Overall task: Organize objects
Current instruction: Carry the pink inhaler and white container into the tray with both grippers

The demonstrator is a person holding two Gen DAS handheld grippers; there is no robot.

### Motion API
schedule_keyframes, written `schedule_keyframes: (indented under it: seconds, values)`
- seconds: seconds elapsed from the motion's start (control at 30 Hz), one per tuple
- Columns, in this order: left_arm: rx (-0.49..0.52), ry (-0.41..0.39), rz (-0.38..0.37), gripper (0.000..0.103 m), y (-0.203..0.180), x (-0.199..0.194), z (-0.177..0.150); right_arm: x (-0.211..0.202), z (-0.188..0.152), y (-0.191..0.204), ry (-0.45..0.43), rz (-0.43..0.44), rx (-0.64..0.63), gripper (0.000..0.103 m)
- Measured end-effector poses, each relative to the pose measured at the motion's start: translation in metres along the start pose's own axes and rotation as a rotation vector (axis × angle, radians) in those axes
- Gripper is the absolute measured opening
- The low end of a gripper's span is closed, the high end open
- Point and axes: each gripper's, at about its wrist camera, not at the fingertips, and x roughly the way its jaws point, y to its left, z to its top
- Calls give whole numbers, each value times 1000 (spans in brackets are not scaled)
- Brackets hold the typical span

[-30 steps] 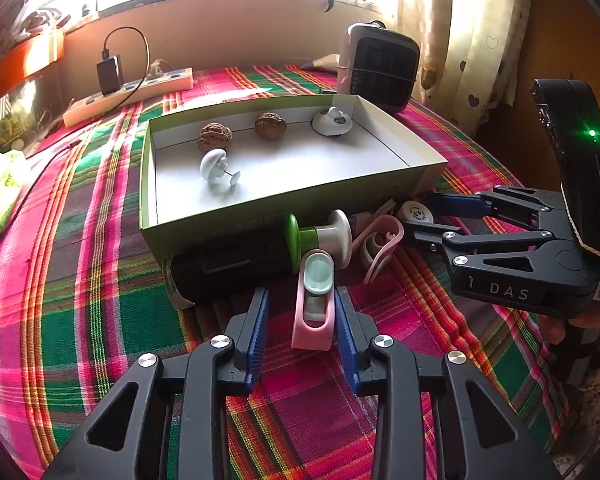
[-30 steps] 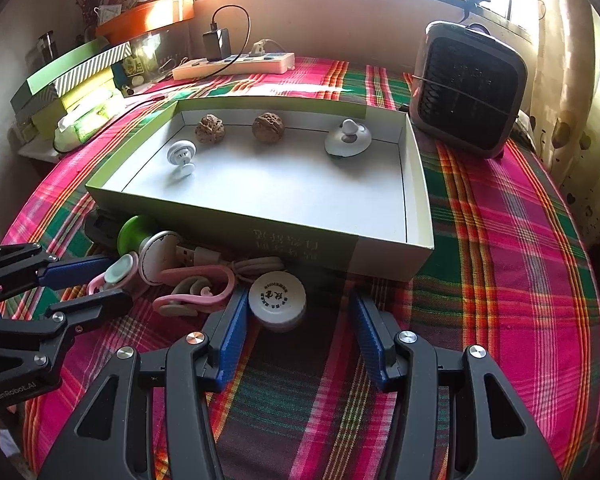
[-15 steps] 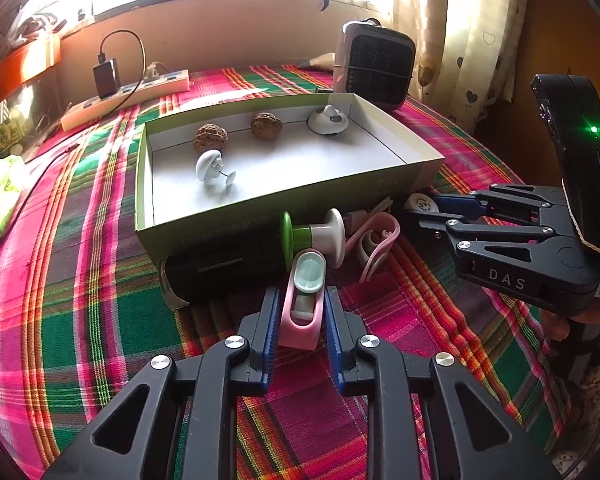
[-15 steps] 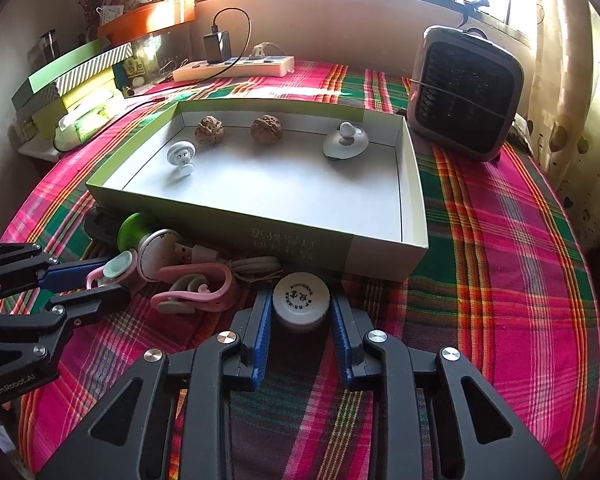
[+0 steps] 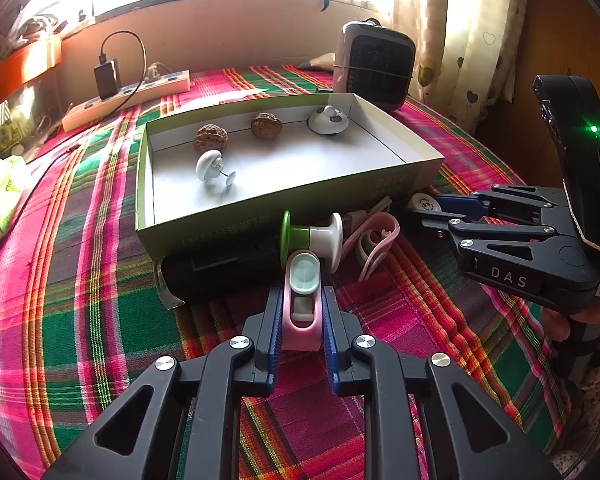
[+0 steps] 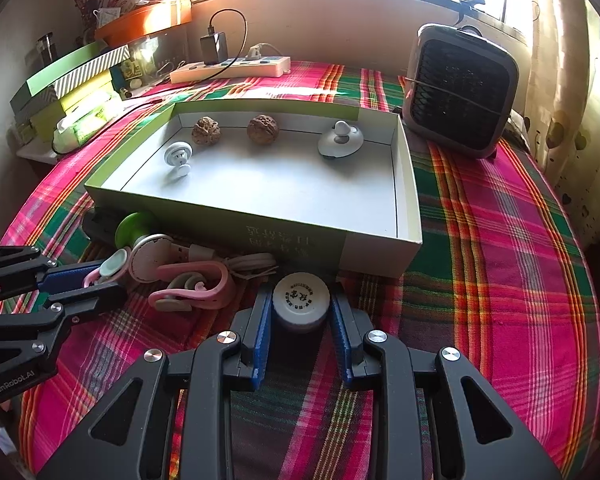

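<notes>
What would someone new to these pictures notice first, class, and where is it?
Probably the two grippers at the front of the bright plaid cloth: the left gripper shut on a pink clip, the right gripper shut on a round white cap. Behind them sits an open box holding two walnuts.

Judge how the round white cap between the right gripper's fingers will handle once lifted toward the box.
The round white cap looks rigid and probably light, so the right gripper, shut on its sides, should carry it easily. Its curved wall could slip on the pads. Dropped on edge in the box, it might roll.
</notes>
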Motion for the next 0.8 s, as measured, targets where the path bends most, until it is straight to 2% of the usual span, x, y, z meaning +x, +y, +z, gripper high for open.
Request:
schedule_keyframes:
  seconds: [0.8]
  values:
    - [-10, -46, 31, 16, 2, -17, -2, -10, -1, -4, -25, 12, 17, 28]
